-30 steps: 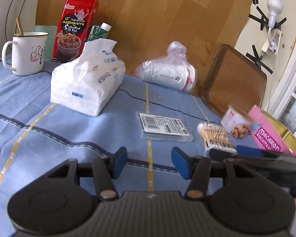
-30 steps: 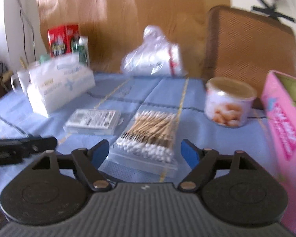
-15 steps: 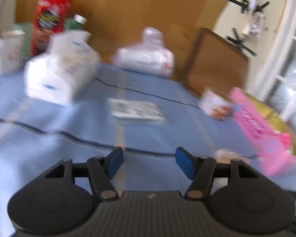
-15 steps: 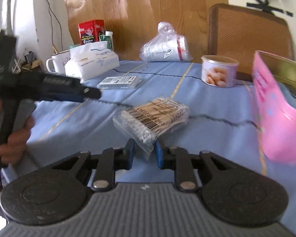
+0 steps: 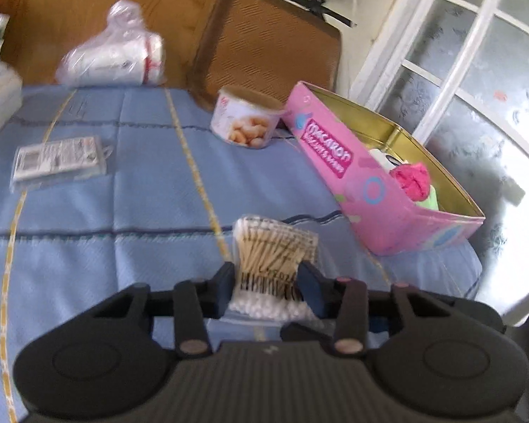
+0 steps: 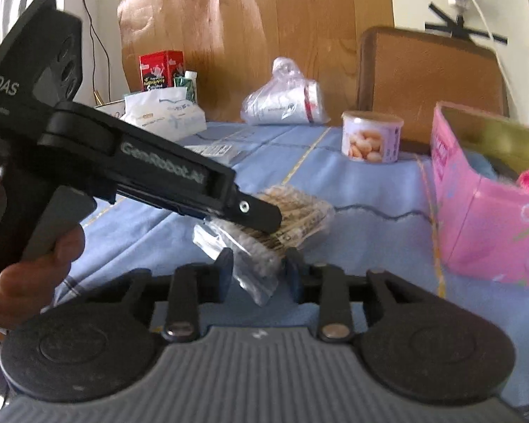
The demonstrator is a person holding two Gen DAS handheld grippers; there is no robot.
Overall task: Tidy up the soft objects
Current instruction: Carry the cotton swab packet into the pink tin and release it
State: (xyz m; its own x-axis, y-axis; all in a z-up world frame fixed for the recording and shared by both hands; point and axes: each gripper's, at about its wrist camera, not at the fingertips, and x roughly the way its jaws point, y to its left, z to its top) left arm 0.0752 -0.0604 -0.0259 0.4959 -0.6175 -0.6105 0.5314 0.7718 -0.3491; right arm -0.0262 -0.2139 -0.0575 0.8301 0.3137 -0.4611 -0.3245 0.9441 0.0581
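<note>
We have the bag of cotton swabs (image 5: 275,250) off the blue tablecloth (image 5: 123,183) now and caught between both tools: a second ago it lay flat in front of our right gripper (image 6: 259,271), whose jaws were spread wide; half a second ago those jaws had pinched the bag's near corner and raised it; now they have eased apart, with the plastic tail hanging loosely in the gap, while our left gripper (image 5: 268,287) has swung across and brought its jaws to either side of the swab bundle, touching or very nearly touching it, though we cannot tell how firmly they press. We judge this a hand-over from right to left, with the pink tin (image 5: 352,176) just beyond the bag as the likely place for it. In that tin we count one pink soft bundle (image 5: 412,178), one pale green piece (image 5: 428,199) beside it, and one white item (image 5: 381,157) behind, partly hidden. On the cloth outward from there we count one small snack can (image 5: 245,121), one flat labelled packet (image 5: 58,157), one plastic-wrapped white roll (image 5: 113,60), one tissue pack (image 6: 164,114), one red box (image 6: 160,70) and one green bottle (image 6: 187,83) at the back. One brown chair back (image 5: 268,46) stands behind the table.
</note>
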